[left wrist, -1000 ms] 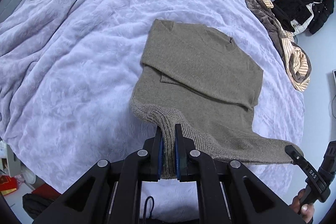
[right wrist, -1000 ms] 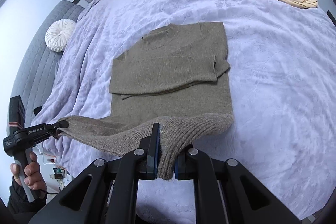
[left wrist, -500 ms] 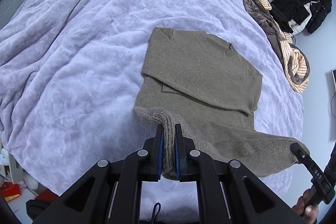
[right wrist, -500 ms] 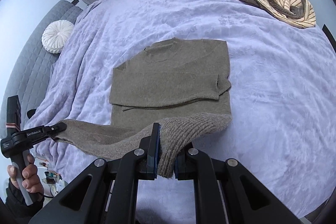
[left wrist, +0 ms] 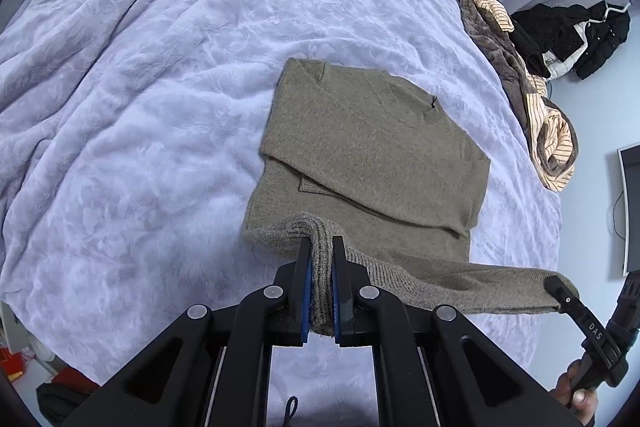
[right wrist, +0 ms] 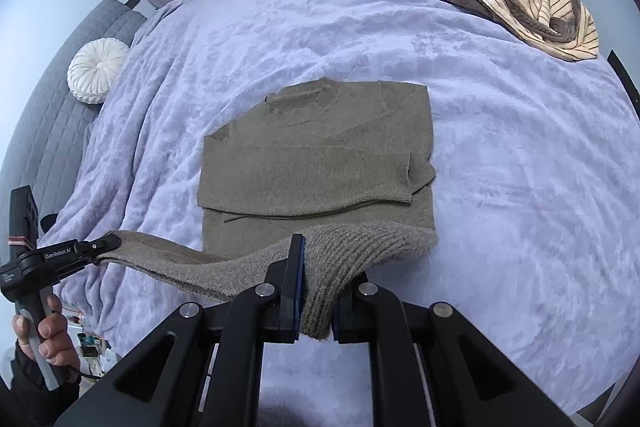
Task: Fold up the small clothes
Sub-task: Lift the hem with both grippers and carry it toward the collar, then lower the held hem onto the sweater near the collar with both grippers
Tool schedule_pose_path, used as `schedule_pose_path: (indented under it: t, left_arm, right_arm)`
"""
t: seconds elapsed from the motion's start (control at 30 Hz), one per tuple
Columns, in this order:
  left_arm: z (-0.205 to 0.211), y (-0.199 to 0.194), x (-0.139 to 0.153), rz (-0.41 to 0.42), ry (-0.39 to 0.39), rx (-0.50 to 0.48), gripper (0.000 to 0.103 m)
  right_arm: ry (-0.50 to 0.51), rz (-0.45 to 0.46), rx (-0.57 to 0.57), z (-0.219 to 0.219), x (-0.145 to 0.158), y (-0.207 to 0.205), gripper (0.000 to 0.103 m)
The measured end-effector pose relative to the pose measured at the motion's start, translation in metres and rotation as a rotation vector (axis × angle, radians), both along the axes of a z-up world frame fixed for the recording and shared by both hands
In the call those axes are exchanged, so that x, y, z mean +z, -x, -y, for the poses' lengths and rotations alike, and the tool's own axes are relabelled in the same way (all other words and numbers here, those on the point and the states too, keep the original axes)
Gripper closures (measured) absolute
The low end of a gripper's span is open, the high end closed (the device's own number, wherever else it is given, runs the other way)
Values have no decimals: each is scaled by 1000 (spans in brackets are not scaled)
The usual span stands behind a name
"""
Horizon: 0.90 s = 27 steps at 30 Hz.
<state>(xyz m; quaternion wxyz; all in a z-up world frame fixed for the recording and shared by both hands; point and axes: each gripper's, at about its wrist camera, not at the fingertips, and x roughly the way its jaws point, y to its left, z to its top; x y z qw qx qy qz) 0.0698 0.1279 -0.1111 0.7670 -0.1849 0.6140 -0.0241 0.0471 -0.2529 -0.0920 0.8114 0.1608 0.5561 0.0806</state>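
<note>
faintly, "das" on right tool (left wrist: pixel 560 291), "genrobot.ai" on left tool (right wrist: pixel 106 245)

both tools are matte black: the left tool (left wrist: pixel 321 291) and right tool (right wrist: pixel 316 291) have angular linkage arms, silver round screws and blue-edged pads; one handle reads "genrobot.ai", the other "das".

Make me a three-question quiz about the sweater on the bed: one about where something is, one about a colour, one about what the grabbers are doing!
1. Where is the round white cushion?
A. on the sweater
B. at the grey headboard
C. on the floor

2. What colour is the blanket?
A. lilac
B. red
C. green

3. What are the left gripper and right gripper doing?
A. both open
B. one open
C. both shut on the sweater hem

Answers:
1 B, it rests against the quilted headboard.
2 A, pale lilac all over.
3 C, ribbed knit sits pinched between each pair of pads.
</note>
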Motion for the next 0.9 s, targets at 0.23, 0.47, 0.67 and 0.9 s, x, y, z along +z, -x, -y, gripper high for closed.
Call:
schedule_pose_path:
  t: [0.23, 0.47, 0.67, 0.9]
  left_arm:
    - [-3, -16, -9, -30, -22, 42, 94]
    - [9, -25, -7, -10, -93, 14, 94]
    - [10, -35, -6, -4, -93, 20, 94]
    - [18, -49, -11, -1, -123, 3, 94]
  right_arm:
    - [16, -4, -2, -3, 0, -21, 92]
    - [34, -7, -2, -7, -1, -35, 92]
    - [30, -12, -23, -1, -4, -42, 92]
    - [33, -25, -47, 2, -13, -55, 92]
